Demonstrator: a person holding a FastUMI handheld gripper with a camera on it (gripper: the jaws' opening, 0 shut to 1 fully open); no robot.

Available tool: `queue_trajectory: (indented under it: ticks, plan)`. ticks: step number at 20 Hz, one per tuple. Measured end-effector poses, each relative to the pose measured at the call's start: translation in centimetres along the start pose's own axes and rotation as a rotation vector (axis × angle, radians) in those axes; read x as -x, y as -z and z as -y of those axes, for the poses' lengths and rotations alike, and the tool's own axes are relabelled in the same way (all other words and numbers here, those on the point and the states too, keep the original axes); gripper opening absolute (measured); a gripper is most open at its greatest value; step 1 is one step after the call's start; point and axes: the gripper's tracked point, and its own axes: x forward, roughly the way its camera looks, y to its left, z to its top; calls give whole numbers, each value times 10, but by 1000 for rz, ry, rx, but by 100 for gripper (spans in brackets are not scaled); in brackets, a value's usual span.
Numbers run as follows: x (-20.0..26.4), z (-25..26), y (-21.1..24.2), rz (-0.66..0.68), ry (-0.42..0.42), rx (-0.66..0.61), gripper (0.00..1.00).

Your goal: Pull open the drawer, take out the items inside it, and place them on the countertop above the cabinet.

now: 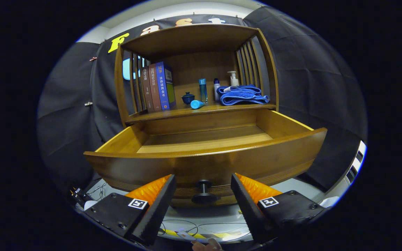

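My gripper (203, 186) has its fingers spread wide apart, holding nothing. The drawer knob (202, 191) sits between the two tips, clear of both. That knob belongs to the drawer (208, 164), which stands pulled well out toward me. I see its curved wooden front just ahead of the fingers and, over the rim, a bare pale wood floor inside.

Above the drawer is the countertop (201, 111), the lower shelf of a small wooden cabinet (194, 38) with slatted sides and a flat top. On that surface, from my left, stand three books (157, 89) upright against the slats. Next come a small dark blue lidded cup (188, 98) and a light blue cap-like piece (196, 104) lying on its side near the front edge. A tall blue bottle (203, 90) stands just behind it. Farther right are a white bottle with a blue cap (216, 89), a white pump bottle (233, 78) and a folded blue towel (243, 94).

Black cloth (309, 76) hangs behind and around the cabinet. Below the drawer I see a pale floor (208, 218) with thin cables and a strip of yellow and black tape (201, 236).
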Motion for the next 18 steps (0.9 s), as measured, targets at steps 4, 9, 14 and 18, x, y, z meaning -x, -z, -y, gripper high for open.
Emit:
queue_trajectory:
  ticks: [4,9,14,18]
  plan:
    - [-10,0,4,10,-6,8,100]
    - [-11,-1,1,17,-3,5,99]
    - [-31,-4,-12,6,-18,-8,99]
    - [-60,-7,-24,-1,-14,-18,100]
